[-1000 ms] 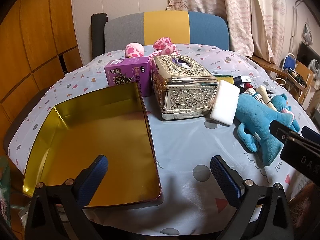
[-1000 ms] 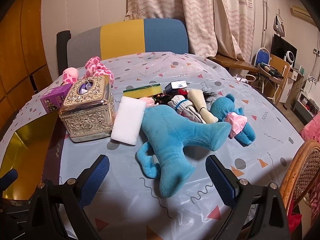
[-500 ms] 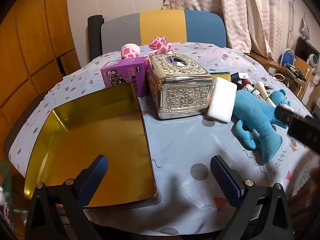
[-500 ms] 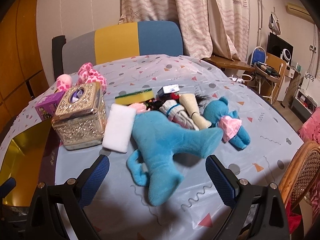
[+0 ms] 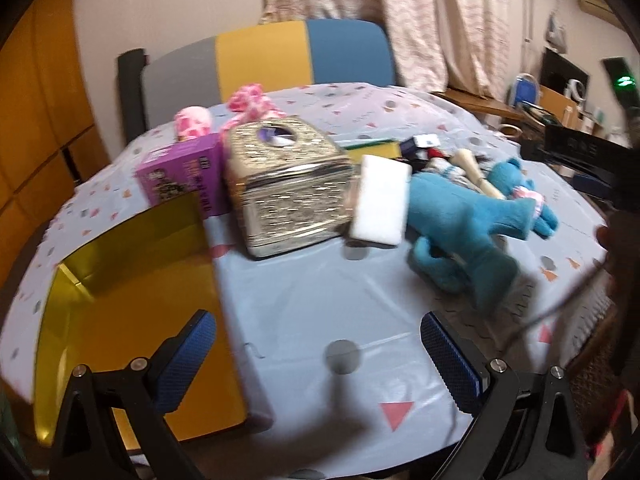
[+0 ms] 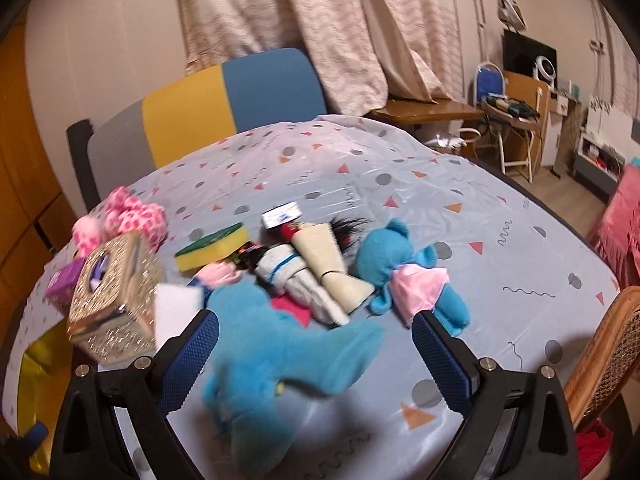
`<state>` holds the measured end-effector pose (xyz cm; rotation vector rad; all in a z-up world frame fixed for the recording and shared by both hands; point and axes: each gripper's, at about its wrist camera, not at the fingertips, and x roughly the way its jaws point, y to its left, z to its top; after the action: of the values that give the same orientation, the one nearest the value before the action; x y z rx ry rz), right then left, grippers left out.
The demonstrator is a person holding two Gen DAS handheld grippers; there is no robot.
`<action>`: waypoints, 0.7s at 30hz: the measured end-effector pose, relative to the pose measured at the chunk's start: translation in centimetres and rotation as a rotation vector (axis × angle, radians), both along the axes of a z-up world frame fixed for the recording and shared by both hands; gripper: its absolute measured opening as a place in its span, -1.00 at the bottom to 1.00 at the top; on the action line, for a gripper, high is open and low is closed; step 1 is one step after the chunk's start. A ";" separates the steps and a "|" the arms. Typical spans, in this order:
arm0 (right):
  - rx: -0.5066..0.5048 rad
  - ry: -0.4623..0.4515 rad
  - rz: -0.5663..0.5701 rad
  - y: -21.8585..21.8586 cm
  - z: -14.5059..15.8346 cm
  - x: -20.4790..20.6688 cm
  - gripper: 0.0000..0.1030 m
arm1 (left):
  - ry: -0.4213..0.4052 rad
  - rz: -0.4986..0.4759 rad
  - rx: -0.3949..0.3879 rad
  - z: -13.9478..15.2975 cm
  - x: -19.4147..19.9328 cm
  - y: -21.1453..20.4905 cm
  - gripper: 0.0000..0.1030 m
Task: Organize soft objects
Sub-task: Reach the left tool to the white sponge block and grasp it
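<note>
Currently both grippers gape, holding nothing. Right gripper (image 6: 316, 354) straddles the large blue plush (image 6: 280, 364), presumably lining up a grasp. Left gripper (image 5: 320, 354) hovers over bare tablecloth (image 5: 304, 304), gold tray (image 5: 132, 292) at its 10 o'clock, likely the plush's destination.

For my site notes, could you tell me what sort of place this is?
Most likely a lived-in home room: a table under a patterned cloth, long curtains, and a cluttered side desk with household items.

teal plush toy (image 6: 276, 344), gold tray (image 5: 132, 280), pale blue tablecloth (image 5: 320, 304) with triangles and dots
</note>
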<state>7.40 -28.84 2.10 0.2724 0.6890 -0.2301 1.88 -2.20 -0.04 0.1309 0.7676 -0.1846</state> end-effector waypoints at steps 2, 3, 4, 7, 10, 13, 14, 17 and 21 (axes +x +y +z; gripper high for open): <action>0.034 -0.010 -0.015 -1.3 -0.4 0.5 0.93 | 0.024 -0.052 -0.031 0.1 0.4 -0.6 0.99; 0.044 -0.017 -0.019 -1.7 -0.5 0.7 0.93 | 0.037 -0.071 -0.045 0.3 0.6 -0.9 0.99; 0.052 -0.023 -0.029 -2.2 -0.7 0.8 0.93 | 0.040 -0.089 -0.049 0.5 1.0 -1.3 0.99; 0.109 -0.055 -0.038 -3.0 -0.7 0.8 0.93 | 0.075 -0.167 -0.076 0.7 2.5 -2.6 0.91; 0.107 -0.088 -0.034 -2.9 -0.4 0.5 0.93 | 0.132 -0.196 -0.144 0.7 4.8 -3.1 0.70; 0.108 -0.123 -0.032 -2.8 -0.1 0.0 0.93 | 0.168 -0.202 -0.146 0.3 6.9 -3.9 0.59; 0.113 -0.131 -0.032 -2.9 -0.1 0.0 0.93 | 0.176 -0.204 -0.155 0.2 7.4 -4.1 0.56; 0.146 -0.156 -0.051 -3.5 0.1 -0.4 0.93 | 0.200 -0.220 -0.154 -0.5 8.6 -5.1 0.53; 0.212 -0.169 -0.075 -4.6 -0.1 -0.7 0.93 | 0.266 -0.269 -0.194 -1.5 10.2 -7.0 0.39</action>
<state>6.71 -33.43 1.99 0.5149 0.5359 -0.2027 12.12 -9.22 -1.57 0.0247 0.9912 -0.5381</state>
